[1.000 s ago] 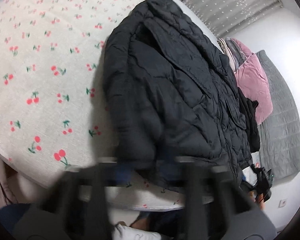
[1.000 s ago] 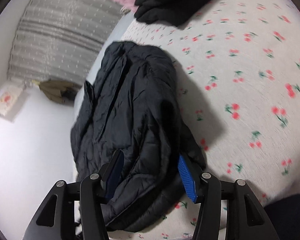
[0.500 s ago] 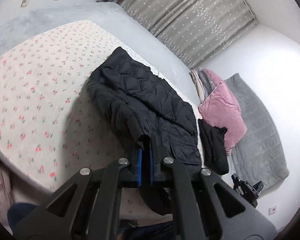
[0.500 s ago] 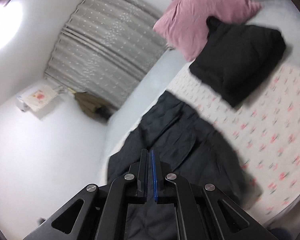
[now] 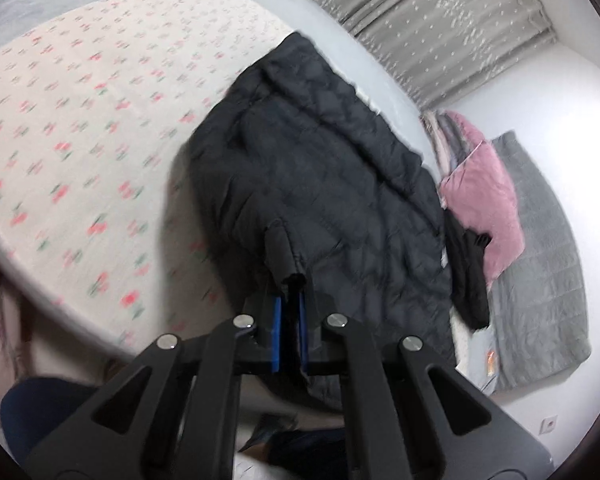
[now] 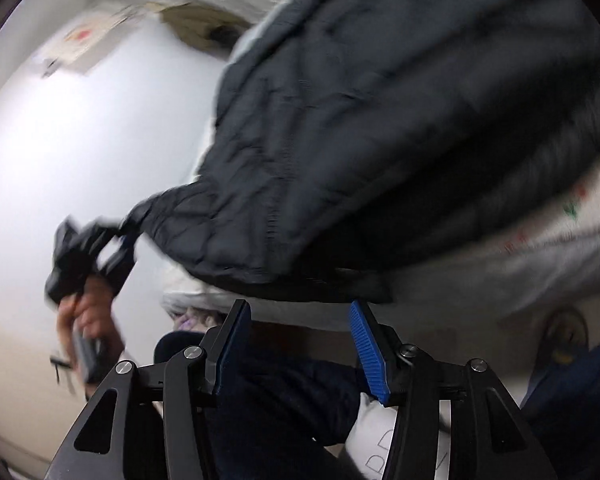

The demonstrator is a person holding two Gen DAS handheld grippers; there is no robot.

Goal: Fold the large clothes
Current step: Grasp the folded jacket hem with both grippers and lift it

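My right gripper (image 6: 300,344) now hangs with its jaws spread and nothing between them, just below the hem of the black quilted jacket (image 6: 380,120), having let go of the cloth it pinched shut half a second ago. My left gripper (image 5: 289,320) is still clamped on a corner of the jacket (image 5: 320,184), likely a cuff or hem end, its blue pads (image 5: 276,332) nearly together with dark fabric between them; the right wrist view catches that same gripper (image 6: 92,256) off to the left, drawing the corner out past the mattress edge. The jacket lies across the cherry-print bed sheet (image 5: 80,120), its near edge overhanging the side. Beyond it sit a second dark garment (image 5: 468,272), a pink pillow (image 5: 484,200) and a grey blanket (image 5: 540,280), with grey curtains (image 5: 440,20) behind. I judge the release marks a regrip: the fold is barely begun, and the freed right gripper needs a fresh hold on the hem.
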